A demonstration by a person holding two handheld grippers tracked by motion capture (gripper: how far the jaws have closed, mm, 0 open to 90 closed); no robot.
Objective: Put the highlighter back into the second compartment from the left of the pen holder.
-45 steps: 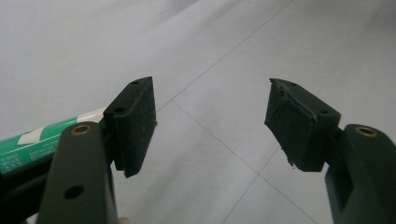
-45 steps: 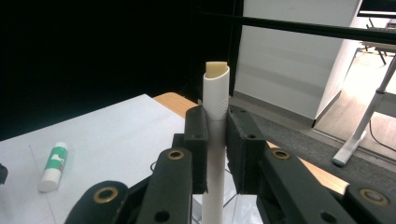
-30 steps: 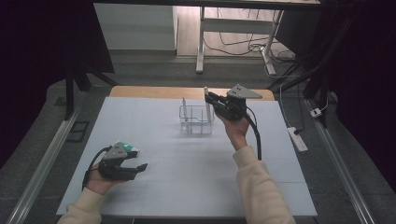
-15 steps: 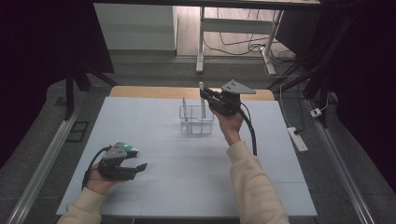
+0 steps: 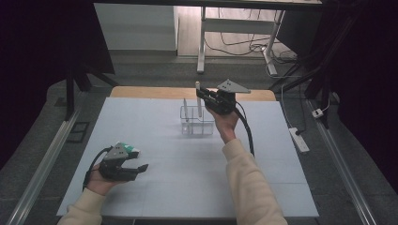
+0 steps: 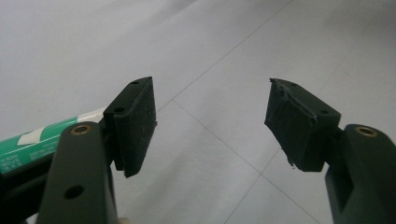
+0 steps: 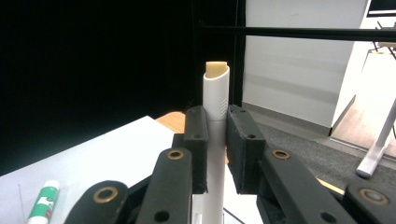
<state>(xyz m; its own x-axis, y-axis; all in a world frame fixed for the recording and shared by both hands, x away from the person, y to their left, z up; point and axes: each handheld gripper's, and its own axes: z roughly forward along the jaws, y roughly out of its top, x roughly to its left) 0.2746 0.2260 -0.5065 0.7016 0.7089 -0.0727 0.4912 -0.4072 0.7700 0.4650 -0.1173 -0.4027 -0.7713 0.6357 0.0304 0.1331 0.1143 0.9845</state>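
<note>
The left gripper [image 5: 141, 167] rests low over the table [image 5: 178, 187] near its front left corner, jaws wide apart with nothing between them; in the left gripper view a green-and-white tube [image 6: 35, 142] lies on the table just beside the left jaw, not held. I judge it light and a little soft – squeezed hard it would dent, so a gentle grip across its middle would suit

Near the middle of the table, toward the far edge, stands a clear rack [image 5: 197, 123] with one white stick [image 5: 185, 110] upright in it. It looks thin-walled and light, easy to tip if knocked

The right gripper [image 5: 199, 92] is above the rack's right side, clamped on a white pen [image 7: 215, 121] that stands upright between the pads, gripped partway down – its top end sticks out above the jaws. The pen looks stiff, smooth and light; it could slip or pivot, so a mid-shaft grip seems right

Count: two grippers, one rack, one stick in it, one pen held, one tube
</note>
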